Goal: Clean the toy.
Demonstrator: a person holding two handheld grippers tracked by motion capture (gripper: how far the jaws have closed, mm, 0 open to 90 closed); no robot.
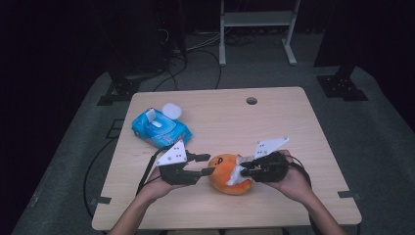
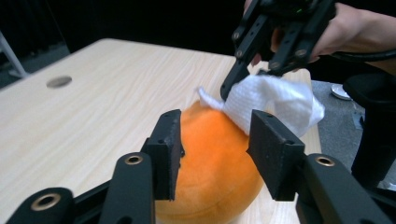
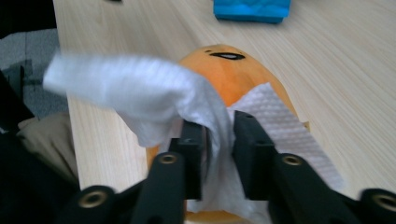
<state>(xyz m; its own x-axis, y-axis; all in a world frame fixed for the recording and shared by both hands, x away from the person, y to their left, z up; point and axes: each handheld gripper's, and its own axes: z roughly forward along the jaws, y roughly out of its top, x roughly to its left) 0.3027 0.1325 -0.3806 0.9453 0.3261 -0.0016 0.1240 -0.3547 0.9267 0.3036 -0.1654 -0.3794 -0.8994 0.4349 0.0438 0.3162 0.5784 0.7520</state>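
Orange plush toy (image 1: 229,172) lies on the wooden table (image 1: 274,127), near the front edge, between the two grippers. White wet wipe (image 1: 238,172) is draped over its 3 o'clock side.

Left gripper (image 1: 208,164) comes in from 9 o'clock; its jaws stand apart and straddle the toy's flank. In the left gripper view the pads sit close to the plush, but I cannot tell whether they press it.

Right gripper (image 1: 243,170) comes in from 3 o'clock. In the right gripper view the wipe (image 3: 187,107) runs between its jaws, which are close together; a slight gap shows, so the grip looks loose.

Blue wipe pack (image 1: 160,128) lies at 10 o'clock from the toy, lid flipped open.

Judgement: wipe already drawn from the pack and brought to the toy; wiping under way. Most of the orange surface is uncovered and left to clean.
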